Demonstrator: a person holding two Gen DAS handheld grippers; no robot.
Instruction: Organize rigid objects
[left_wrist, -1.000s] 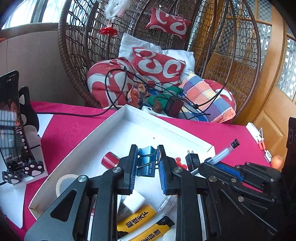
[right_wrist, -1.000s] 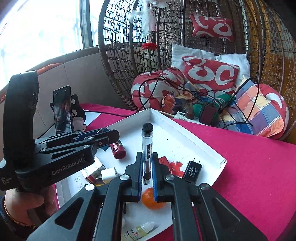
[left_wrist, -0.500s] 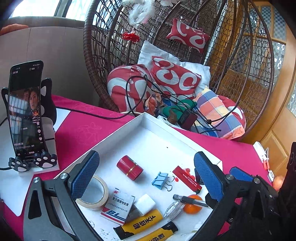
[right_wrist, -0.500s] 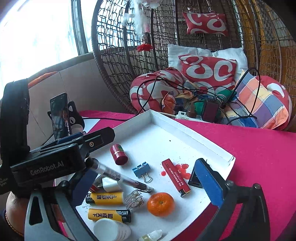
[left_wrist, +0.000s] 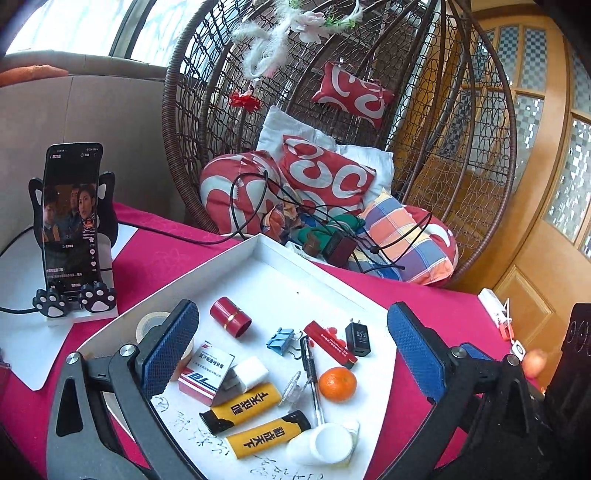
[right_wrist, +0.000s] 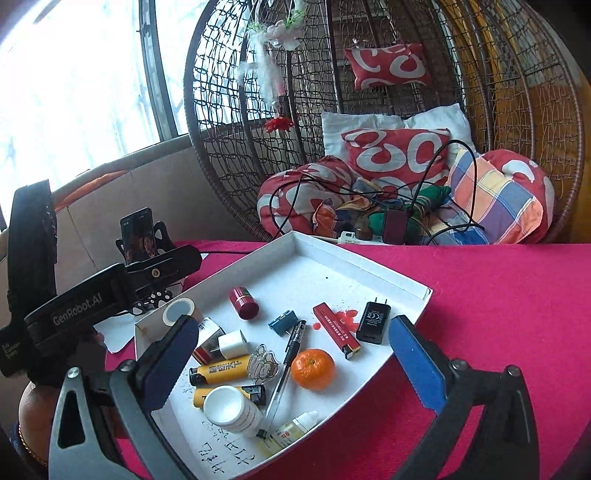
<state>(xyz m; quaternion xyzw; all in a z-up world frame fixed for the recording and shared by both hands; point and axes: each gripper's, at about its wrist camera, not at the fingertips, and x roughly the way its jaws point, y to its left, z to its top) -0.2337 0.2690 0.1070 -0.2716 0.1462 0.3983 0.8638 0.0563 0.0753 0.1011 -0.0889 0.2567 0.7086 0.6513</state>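
Observation:
A white tray (left_wrist: 258, 266) on the pink table holds several small objects: a blue binder clip (left_wrist: 282, 339), a pen (left_wrist: 310, 369), an orange (left_wrist: 337, 384), a red cylinder (left_wrist: 231, 321), a black charger (left_wrist: 357, 339), yellow lighters (left_wrist: 243, 408), a tape roll (left_wrist: 149, 325) and a white bottle (left_wrist: 325, 445). My left gripper (left_wrist: 293, 354) is open and empty above the tray's near side. My right gripper (right_wrist: 293, 365) is open and empty, also above the tray (right_wrist: 369, 262); the pen (right_wrist: 286, 369), clip (right_wrist: 282, 321) and orange (right_wrist: 313, 369) lie below it.
A phone on a cat stand (left_wrist: 72, 229) stands at the table's left on white paper. A wicker hanging chair (left_wrist: 332, 110) with cushions and cables is behind the tray. Small items (left_wrist: 502, 317) lie at the table's right edge. The left gripper body (right_wrist: 92, 299) shows in the right wrist view.
Both grippers opened: the left let go of the blue binder clip and the right let go of the pen, and both now lie in the tray. Both grippers pulled back and up.

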